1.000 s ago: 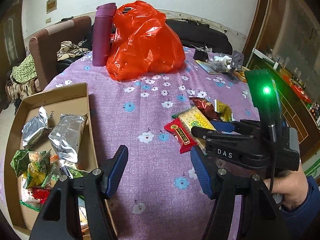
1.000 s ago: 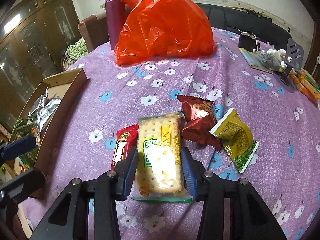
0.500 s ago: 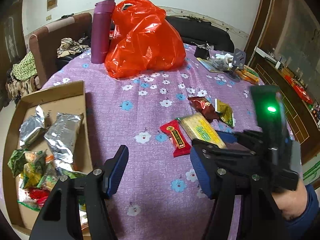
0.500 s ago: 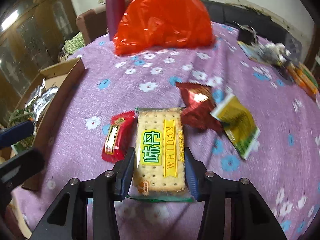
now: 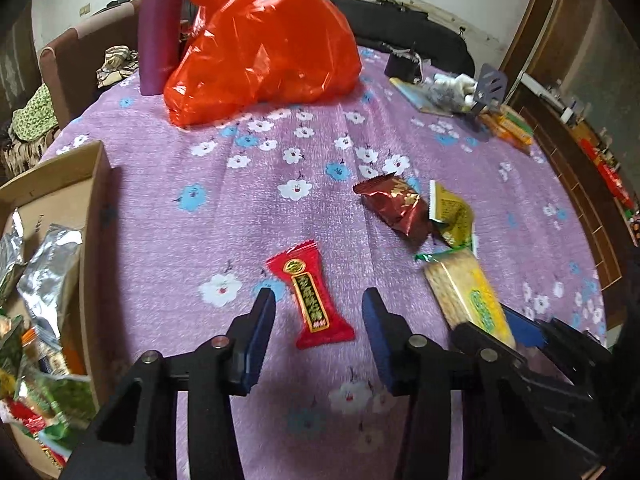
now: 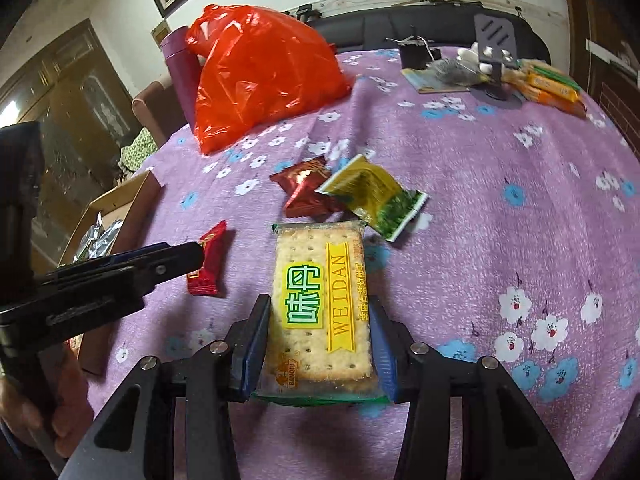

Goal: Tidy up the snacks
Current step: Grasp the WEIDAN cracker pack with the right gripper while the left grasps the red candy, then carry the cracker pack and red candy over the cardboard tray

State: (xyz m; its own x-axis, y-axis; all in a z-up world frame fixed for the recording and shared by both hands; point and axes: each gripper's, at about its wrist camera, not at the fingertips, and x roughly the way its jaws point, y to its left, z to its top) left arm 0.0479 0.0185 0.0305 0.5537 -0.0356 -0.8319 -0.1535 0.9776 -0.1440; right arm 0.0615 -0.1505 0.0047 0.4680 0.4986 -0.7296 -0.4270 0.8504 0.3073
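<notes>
R gripper (image 6: 318,344) pinches the cracker pack (image 6: 320,304) by its long sides, pads flat against the wrapper, same clamp as a sec ago; pack is now off the purple tablecloth (image 6: 500,208), its far end just short of the yellow-green sachet (image 6: 372,196), whereas before it lay among the other snacks. L gripper (image 5: 318,334) has come fwd and down over the red candy bar (image 5: 310,300), which sat well ahead of it earlier; its jaws have just been closing and now stand partly spread w/ the bar's near end between them, pads not touching the wrapper. Candy bar lies flat mid-cloth, between the cardboard box (image 5: 94,216) at the table's left edge and the lifted pack. Dark red foil packet (image 5: 394,208) and sachet touch each other further in, toward table centre, unmoved. Box holds silver pouches (image 5: 48,276) plus green packets. Orange plastic bag (image 5: 264,40) and purple flask (image 5: 158,28) stand at the far edge.
</notes>
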